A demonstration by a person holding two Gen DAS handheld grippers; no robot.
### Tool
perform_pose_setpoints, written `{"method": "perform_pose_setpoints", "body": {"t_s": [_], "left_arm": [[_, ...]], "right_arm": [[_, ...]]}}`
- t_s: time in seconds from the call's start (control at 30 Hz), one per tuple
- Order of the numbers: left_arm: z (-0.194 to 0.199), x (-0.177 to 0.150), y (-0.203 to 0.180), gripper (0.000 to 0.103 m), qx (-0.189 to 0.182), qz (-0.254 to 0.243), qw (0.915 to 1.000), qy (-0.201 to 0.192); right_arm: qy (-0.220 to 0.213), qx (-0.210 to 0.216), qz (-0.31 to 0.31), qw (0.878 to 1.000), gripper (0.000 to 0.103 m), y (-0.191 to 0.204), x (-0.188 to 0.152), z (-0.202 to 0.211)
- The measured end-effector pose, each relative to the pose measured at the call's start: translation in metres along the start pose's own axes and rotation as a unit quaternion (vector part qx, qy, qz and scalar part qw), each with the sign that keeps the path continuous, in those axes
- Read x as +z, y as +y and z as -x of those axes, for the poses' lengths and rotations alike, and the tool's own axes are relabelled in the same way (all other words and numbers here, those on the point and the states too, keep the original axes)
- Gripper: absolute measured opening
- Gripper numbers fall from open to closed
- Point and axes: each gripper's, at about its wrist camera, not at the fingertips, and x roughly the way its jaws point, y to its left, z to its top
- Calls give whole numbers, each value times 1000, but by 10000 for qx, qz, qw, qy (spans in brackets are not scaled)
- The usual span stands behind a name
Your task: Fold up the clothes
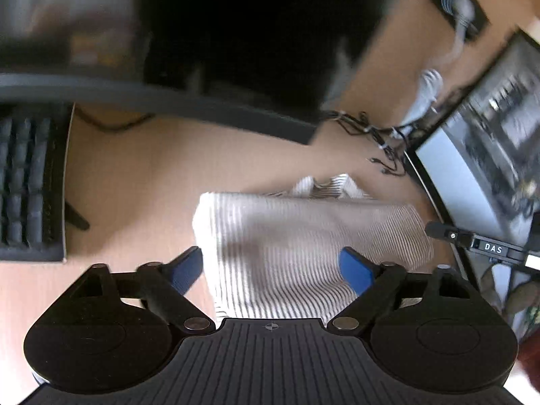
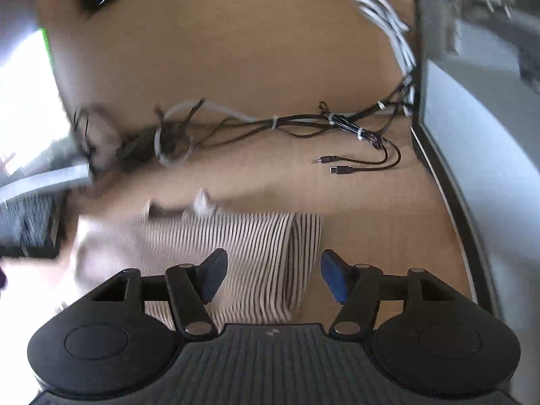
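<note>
So there's the wooden desk (image 1: 141, 175), with a monitor (image 1: 472, 155) along its right edge and a keyboard (image 1: 30, 182) off to the left. The folded striped shirt (image 1: 303, 243) lies flat on the desk right under both my tongs. My left gripper (image 1: 271, 268) is spread wide, holding nothing, and my right gripper (image 2: 273, 276) too. A black cable bundle (image 2: 303, 125) trails behind the shirt. Pretty blurry.

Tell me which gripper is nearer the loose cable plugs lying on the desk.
Right. The right gripper hangs open over the striped garment's right edge, the cable plugs just beyond. The left gripper, also open, sits over the garment's other part, plugs farther off.
</note>
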Motion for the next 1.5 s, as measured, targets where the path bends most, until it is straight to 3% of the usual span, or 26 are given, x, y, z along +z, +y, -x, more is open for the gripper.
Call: {"method": "perform_pose_setpoints", "body": {"t_s": [0.13, 0.3, 0.5, 0.53, 0.57, 0.67, 0.7, 0.93, 1.07, 1.2, 1.37, 1.43, 1.5], "left_arm": [[-22, 8, 20, 82, 2, 400, 9990, 174], [-41, 15, 20, 84, 56, 362, 9991, 218], [-64, 20, 11, 82, 190, 187, 9996, -97], [-65, 20, 9, 76, 295, 148, 9993, -148], [-66, 20, 7, 58, 400, 109, 9989, -198], [-60, 18, 7, 28, 527, 6, 9980, -339], [-55, 17, 7, 26, 500, -48, 9980, -389], [20, -9, -27, 25, 118, -1060, 9929, -518], [64, -42, -44, 25, -97, -1582, 9867, -362], [87, -92, -46, 31, -212, -1847, 9825, 110], [101, -148, -19, 41, -472, -1786, 9781, 958], [107, -156, -8, 48, -498, -1608, 9801, 1056], [113, -157, 1, 56, -592, -1342, 9841, 1001]], "right_arm": [[190, 180, -427, 9987, 63, -11, 14, -26], [489, 177, -728, 9960, 63, -22, 21, -61], [788, 1190, -838, 9862, 66, -8, 29, -86], [843, 1261, -714, 9859, 56, -3, 31, -90], [895, 1259, -564, 9864, 41, 3, 33, -94], [891, 1158, -68, 9893, 35, 20, 35, -89], [844, 1132, 113, 9899, 34, 24, 36, -83], [178, 1317, 1468, 9802, 34, 52, 31, 11], [3, 1235, 2650, 9563, 34, 66, 0, 68], [195, 1201, 3344, 9346, 33, 74, -47, 104], [694, 870, 3805, 9181, 33, 84, -113, 122], [878, 685, 3829, 9170, 38, 81, -135, 130], [946, 518, 3607, 9264, 46, 75, -143, 140]]}}
